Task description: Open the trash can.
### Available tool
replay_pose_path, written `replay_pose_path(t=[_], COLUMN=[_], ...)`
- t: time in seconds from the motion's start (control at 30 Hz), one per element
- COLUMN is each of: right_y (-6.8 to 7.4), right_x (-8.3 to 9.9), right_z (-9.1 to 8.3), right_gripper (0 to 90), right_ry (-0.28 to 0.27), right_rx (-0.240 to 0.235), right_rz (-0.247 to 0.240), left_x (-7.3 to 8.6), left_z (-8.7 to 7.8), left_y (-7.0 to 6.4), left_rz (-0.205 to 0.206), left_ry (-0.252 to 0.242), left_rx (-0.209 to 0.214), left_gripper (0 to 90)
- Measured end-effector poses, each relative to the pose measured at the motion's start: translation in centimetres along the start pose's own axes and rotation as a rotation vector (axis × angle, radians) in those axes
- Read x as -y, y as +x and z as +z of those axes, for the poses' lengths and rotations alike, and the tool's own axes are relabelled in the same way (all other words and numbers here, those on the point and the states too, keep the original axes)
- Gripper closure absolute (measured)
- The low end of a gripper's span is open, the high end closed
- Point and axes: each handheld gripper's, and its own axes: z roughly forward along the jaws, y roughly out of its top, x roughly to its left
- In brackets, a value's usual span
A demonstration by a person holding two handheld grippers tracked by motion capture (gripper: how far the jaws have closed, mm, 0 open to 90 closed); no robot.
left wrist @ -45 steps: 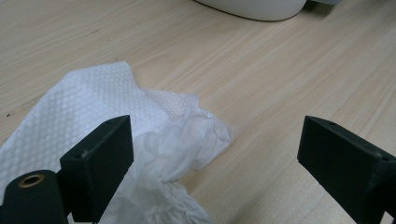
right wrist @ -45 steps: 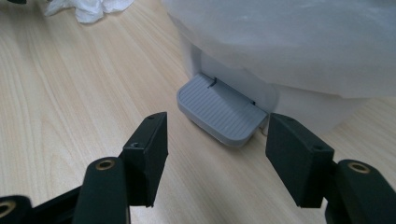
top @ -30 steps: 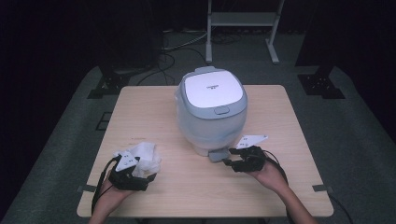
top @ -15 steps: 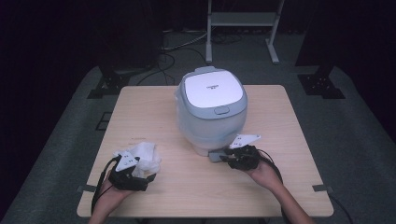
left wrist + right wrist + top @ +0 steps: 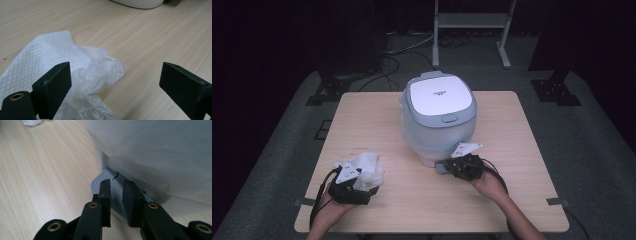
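Observation:
A white and pale blue rice cooker (image 5: 439,117) stands with its lid down in the middle of the wooden table (image 5: 512,125). A small grey ribbed tab (image 5: 439,167) juts from its base at the front. My right gripper (image 5: 447,167) sits right at that tab, jaws nearly together. In the right gripper view the tab (image 5: 96,185) lies just behind the right gripper (image 5: 117,185), under the cooker's wall (image 5: 162,150), and nothing shows between the jaws. A crumpled white paper towel (image 5: 367,167) lies at the front left. My left gripper (image 5: 368,191) is open beside it. The towel (image 5: 50,62) reaches under the left jaw of the left gripper (image 5: 115,75).
Bare wood stretches right of the cooker and along the table's front edge. Behind the table a metal stand (image 5: 472,30) rises from the dark floor, with cables (image 5: 402,50) lying near it.
My right gripper has slid left, up to the grey tab at the cooker's base. The left gripper and the towel have stayed where they were.

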Motion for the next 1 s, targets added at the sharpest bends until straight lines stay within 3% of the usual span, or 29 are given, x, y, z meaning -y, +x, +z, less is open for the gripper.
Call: replay_pose_path(t=[0.77, 1.0], right_y=[0.0, 0.4], right_x=[0.0, 0.1], right_z=[1.3, 1.4], right_gripper=[77.0, 77.1], right_ry=[-0.018, -0.018], right_rx=[0.025, 0.052], right_rz=[0.035, 0.022], left_x=[0.0, 0.0], left_z=[0.0, 0.0], left_y=[-0.1, -0.1], left_rz=[0.002, 0.004], left_ry=[0.003, 0.005], left_rx=[0.003, 0.004], left_gripper=[9.8, 9.8])
